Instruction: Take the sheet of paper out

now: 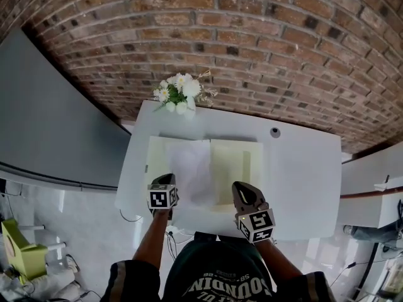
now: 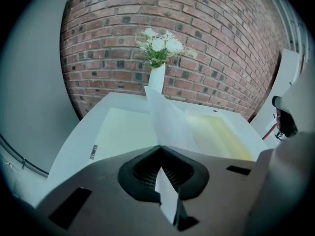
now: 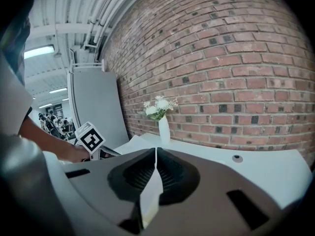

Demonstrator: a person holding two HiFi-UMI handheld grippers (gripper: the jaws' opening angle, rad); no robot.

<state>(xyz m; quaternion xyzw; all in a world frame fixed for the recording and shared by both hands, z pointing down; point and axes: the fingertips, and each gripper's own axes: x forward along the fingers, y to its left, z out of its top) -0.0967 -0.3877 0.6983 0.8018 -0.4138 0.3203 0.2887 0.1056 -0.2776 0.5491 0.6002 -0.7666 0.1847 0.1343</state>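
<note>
Only left gripper view shows left hand-held gripper [image 2: 160, 149] pinching the paper [image 2: 170, 122].

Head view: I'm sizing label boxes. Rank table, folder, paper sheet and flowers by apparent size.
table
folder
sheet of paper
flowers
The last two look close; the sheet is lifted nearer the camera.
</note>
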